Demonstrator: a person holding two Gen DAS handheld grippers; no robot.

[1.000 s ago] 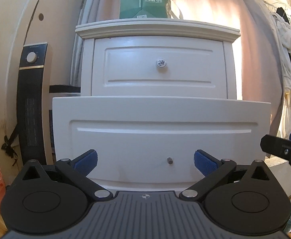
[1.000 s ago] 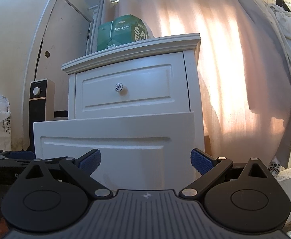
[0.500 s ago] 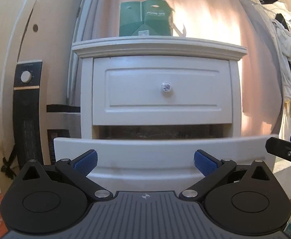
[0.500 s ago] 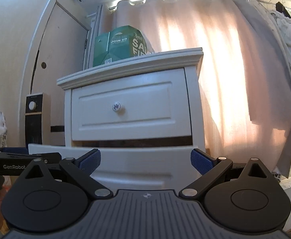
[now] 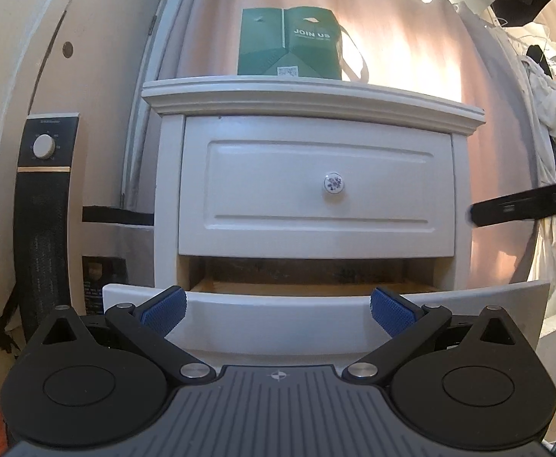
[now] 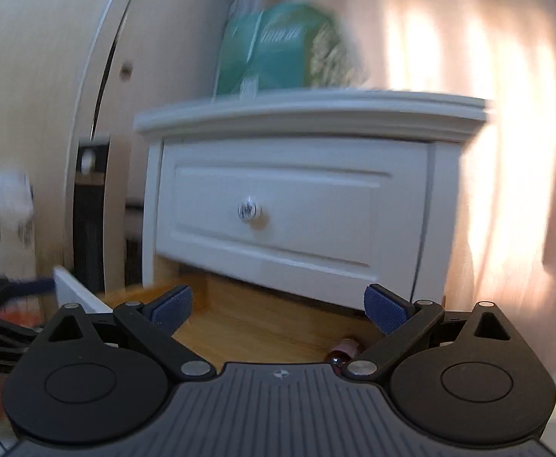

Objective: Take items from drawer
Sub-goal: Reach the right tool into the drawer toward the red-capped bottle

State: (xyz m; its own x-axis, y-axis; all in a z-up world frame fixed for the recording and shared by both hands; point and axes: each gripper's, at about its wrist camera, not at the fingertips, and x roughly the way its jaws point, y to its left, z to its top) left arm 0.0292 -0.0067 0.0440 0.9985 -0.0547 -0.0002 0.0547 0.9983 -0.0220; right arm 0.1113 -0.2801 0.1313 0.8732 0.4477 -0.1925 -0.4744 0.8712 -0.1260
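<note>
One white nightstand (image 5: pixel 308 103) with two drawers, the upper drawer (image 5: pixel 316 190) shut and the lower drawer (image 5: pixel 316 316) pulled out, one green bag (image 5: pixel 289 45) at upper centre, one black heater (image 5: pixel 41 209) at left.

Both views face nightstand (image 5: pixel 316 190) closely

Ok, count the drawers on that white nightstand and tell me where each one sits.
2. The upper drawer is shut, with a round knob. The lower drawer below it is pulled out, its wooden floor showing. Any lower down would be hidden behind the grippers.
</note>
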